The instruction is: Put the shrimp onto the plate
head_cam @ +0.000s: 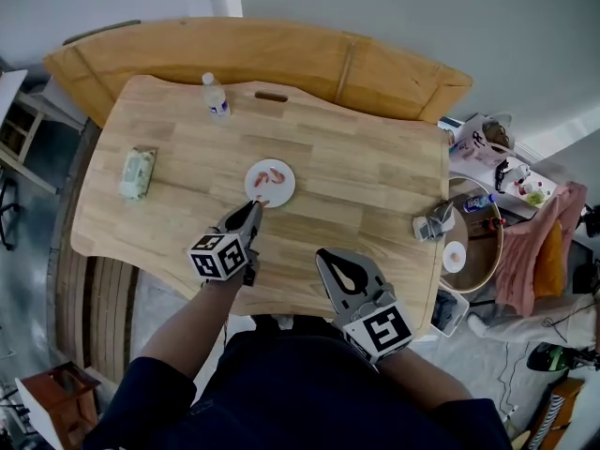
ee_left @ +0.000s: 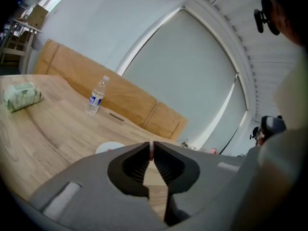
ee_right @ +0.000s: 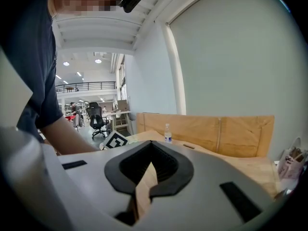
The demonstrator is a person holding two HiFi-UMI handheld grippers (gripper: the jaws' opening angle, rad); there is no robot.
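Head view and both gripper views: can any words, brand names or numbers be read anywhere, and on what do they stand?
No text can be read in any view.
Water bottle: blue label, print too small to read.
Green packet: print blurred.
White bag beside the table: dark print, illegible.
Marker cubes: black-and-white square patterns only, no letters or numbers.
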